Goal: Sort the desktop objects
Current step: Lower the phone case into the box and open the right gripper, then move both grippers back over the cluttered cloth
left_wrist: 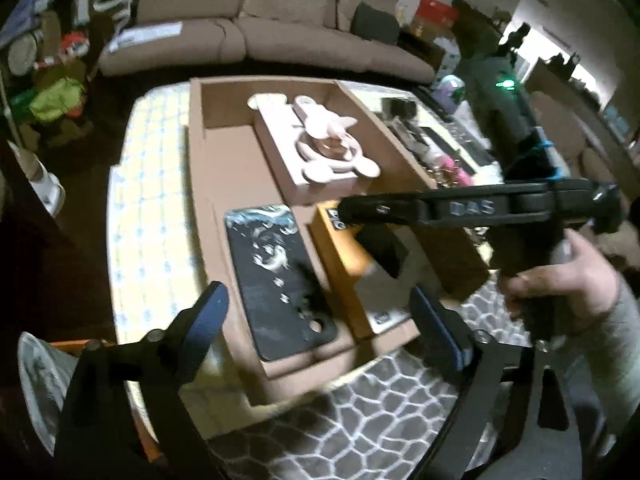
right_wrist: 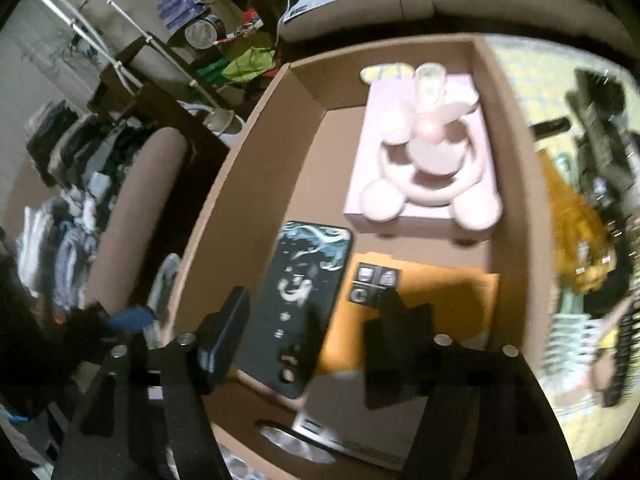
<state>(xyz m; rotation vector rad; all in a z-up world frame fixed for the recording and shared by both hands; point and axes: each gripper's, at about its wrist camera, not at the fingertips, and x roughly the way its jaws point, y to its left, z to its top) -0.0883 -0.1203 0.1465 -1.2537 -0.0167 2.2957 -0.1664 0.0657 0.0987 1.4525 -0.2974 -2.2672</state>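
Observation:
An open cardboard box (left_wrist: 200,184) (right_wrist: 240,168) sits on the table. Inside lie a pink box with a pink mouse-eared fan (left_wrist: 324,140) (right_wrist: 432,152), a dark phone case with a wave print (left_wrist: 276,276) (right_wrist: 296,300), and an orange and white box (left_wrist: 348,260) (right_wrist: 420,300). My left gripper (left_wrist: 320,316) is open and empty, above the box's near end. My right gripper (right_wrist: 316,336) is open over the orange box and phone case, holding nothing. It reaches in from the right in the left wrist view (left_wrist: 440,208).
The table has a pale checked cloth (left_wrist: 148,208) and a grey patterned mat (left_wrist: 360,420). Cluttered items lie to the right of the box (left_wrist: 448,152) (right_wrist: 584,216). A beige sofa (left_wrist: 260,28) stands behind the table.

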